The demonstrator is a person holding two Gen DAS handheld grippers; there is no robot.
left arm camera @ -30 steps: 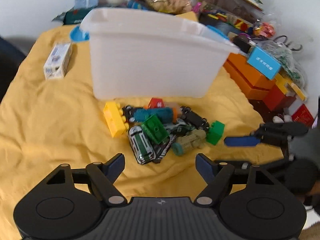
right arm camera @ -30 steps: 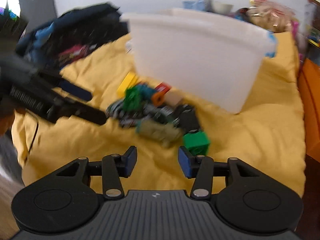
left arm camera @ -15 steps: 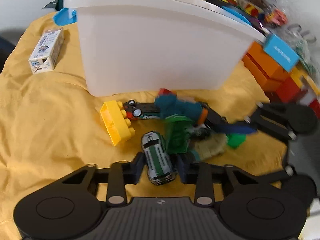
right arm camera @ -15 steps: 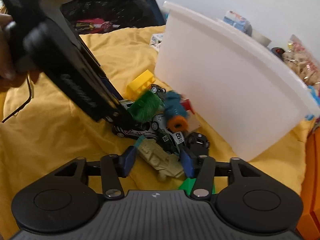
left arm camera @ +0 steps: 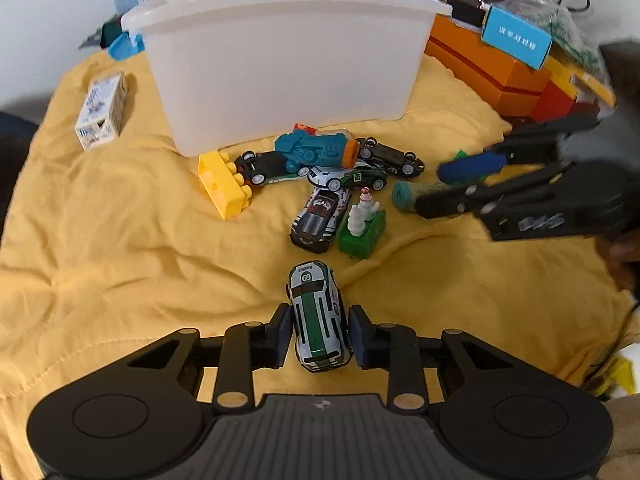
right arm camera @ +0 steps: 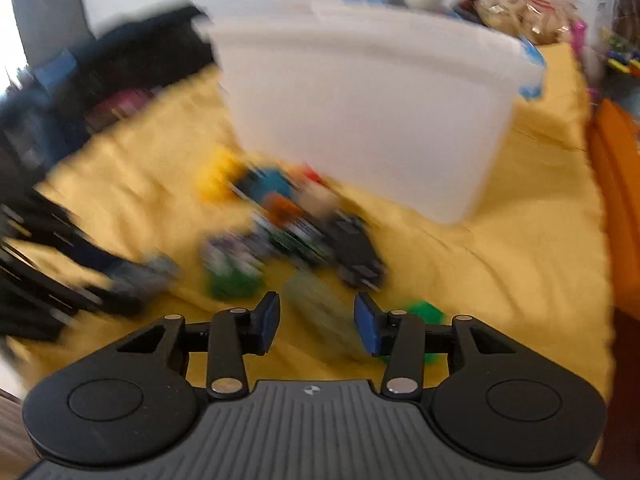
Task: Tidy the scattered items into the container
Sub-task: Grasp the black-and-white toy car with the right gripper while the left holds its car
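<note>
My left gripper (left arm camera: 318, 334) is shut on a white and green toy car (left arm camera: 318, 316), held off the yellow cloth. Ahead lies the toy pile: a yellow brick (left arm camera: 222, 186), a blue truck (left arm camera: 316, 150), a black and white car (left arm camera: 318, 218), a green block with a white figure (left arm camera: 362, 230). The white plastic container (left arm camera: 284, 60) stands behind the pile. My right gripper (right arm camera: 316, 324) has a blurred olive toy (right arm camera: 320, 312) between its pads, jaws fairly wide. In the left wrist view the right gripper (left arm camera: 460, 184) is around that olive, teal-ended toy (left arm camera: 420, 194).
A small white carton (left arm camera: 102, 110) lies left of the container. Orange boxes (left arm camera: 492, 72) and a blue box (left arm camera: 516, 36) crowd the right. Dark bags (right arm camera: 100, 92) lie at the far left in the right wrist view. A green brick (right arm camera: 426, 314) sits by the right gripper.
My left gripper closed on the white and green car and pulled it back out of the pile. My right gripper moved onto the olive toy and is moving fast, so its view is blurred.
</note>
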